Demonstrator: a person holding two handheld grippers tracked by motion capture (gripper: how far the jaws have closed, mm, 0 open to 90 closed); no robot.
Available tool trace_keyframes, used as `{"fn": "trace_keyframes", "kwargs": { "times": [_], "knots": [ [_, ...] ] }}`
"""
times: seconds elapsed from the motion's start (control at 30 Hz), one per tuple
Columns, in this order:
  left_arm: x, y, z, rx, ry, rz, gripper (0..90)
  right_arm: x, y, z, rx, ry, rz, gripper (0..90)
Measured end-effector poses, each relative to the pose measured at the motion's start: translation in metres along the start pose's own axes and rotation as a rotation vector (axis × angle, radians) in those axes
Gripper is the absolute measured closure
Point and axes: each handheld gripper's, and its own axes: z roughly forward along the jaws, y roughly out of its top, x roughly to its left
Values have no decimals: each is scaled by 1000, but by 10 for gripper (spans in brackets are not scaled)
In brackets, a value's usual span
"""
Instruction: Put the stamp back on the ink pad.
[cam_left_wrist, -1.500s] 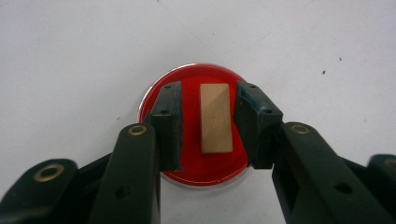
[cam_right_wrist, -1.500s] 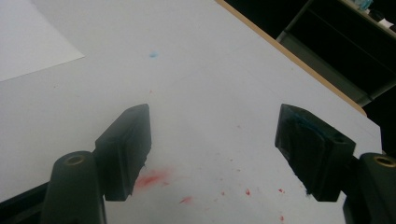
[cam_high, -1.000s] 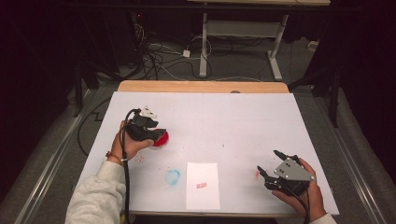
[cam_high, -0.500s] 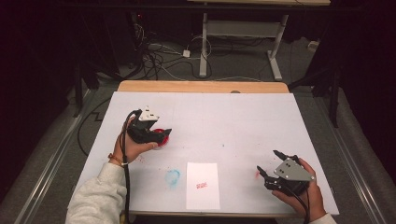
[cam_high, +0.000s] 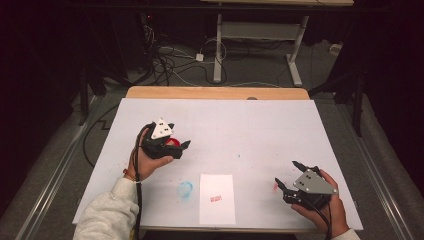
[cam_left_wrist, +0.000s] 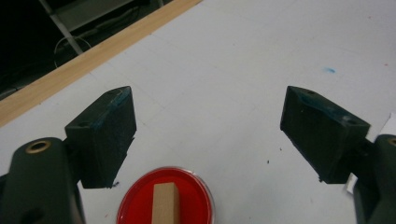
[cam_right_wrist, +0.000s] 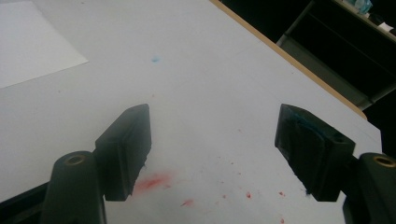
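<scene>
**Left tongs spread wide over the red ink pad**

The left gripper (cam_high: 181, 146) has just been opening its jaws, and they now stand wide apart, pressing on nothing. In the left gripper view the two black pads (cam_left_wrist: 108, 135) flank bare table, with the red ink pad (cam_left_wrist: 166, 198) just near of them, low in the gap and touching neither. One small wooden stamp (cam_left_wrist: 164, 201) stands in the pad; its long side runs from the near edge of that view toward the far side, pointing along the jaws. Whether it is upright or tilted I cannot tell.

The right gripper (cam_high: 286, 176) rests at the near right of the white table (cam_high: 260, 130), its jaws also wide open and empty. Beneath them, in the right gripper view, lie red ink smears (cam_right_wrist: 152, 182).

Counted: two grippers, one red ink pad (cam_high: 172, 143), one stamp. Between the hands, at the near edge, lies one sheet of white paper (cam_high: 217, 210) with one red stamped mark (cam_high: 215, 199) on it; just left of the sheet is one blue smudge (cam_high: 185, 189).
</scene>
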Motion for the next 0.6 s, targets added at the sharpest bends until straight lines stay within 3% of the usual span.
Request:
{"fn": "trace_keyframes", "kwargs": {
  "times": [0.13, 0.2, 0.3, 0.6],
  "knots": [
    [-5, 0, -1, -31, -5, 5, 182, 0, 0, -1, -5, 3, 0, 273],
    [-8, 0, -3, -44, 19, 36, 183, 0, 0, -1, -7, 8, 0, 272],
    [-12, 1, -7, -58, 22, 57, 193, 0, 0, -1, -8, 10, 0, 272],
    [-26, 2, -20, -98, 54, 87, 189, -1, 1, -4, -25, 3, 1, 271]
  ]
}}
